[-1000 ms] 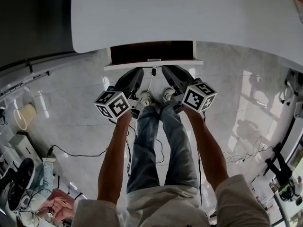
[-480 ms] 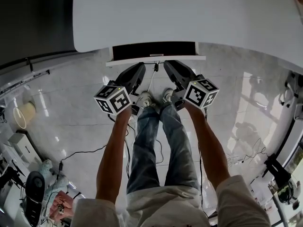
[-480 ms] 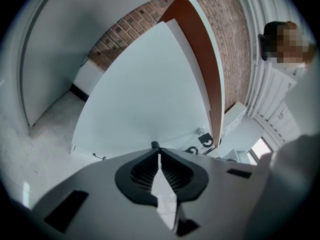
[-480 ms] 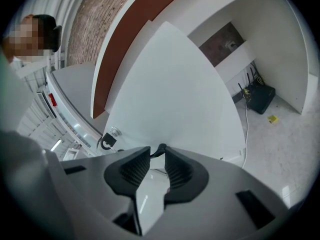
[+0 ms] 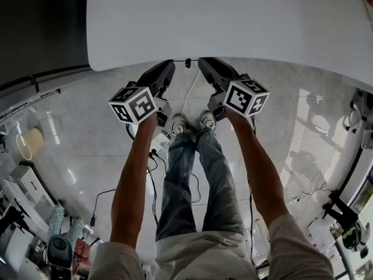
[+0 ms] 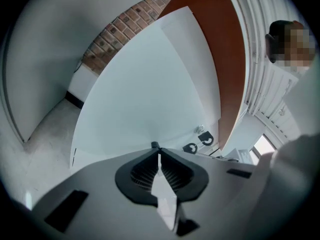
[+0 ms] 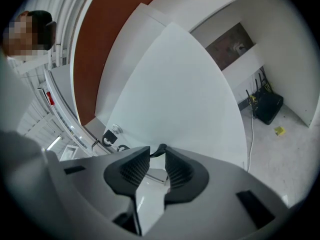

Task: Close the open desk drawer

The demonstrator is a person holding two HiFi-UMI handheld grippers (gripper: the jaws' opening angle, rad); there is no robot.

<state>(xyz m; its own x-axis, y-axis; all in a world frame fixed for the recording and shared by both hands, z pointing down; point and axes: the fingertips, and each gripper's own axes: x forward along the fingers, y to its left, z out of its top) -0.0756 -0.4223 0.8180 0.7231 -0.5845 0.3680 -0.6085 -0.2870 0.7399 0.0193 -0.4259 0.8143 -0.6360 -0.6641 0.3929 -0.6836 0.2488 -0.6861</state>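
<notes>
The white desk top (image 5: 233, 16) fills the upper head view. No drawer front shows below its near edge; only a small dark knob (image 5: 187, 62) pokes out there. My left gripper (image 5: 169, 63) and right gripper (image 5: 202, 61) both reach to that edge, either side of the knob. In the left gripper view the left gripper (image 6: 154, 147) looks over the desk top (image 6: 140, 94) with its tips met and nothing between them. The right gripper (image 7: 158, 153) stands with a gap between its pads, and its jaws have just been opening slightly, empty, above the desk top (image 7: 175, 79).
The person's legs and shoes (image 5: 191, 123) stand on the glossy tiled floor. A white cable (image 5: 189, 92) and a power strip (image 5: 152, 144) lie below the desk. Clutter sits at the lower left. A black box (image 7: 268, 107) rests on the floor by the wall.
The open drawer, seen sticking out below the desk edge earlier, has slid in and no longer shows. Both grippers have moved forward with it to the desk edge.
</notes>
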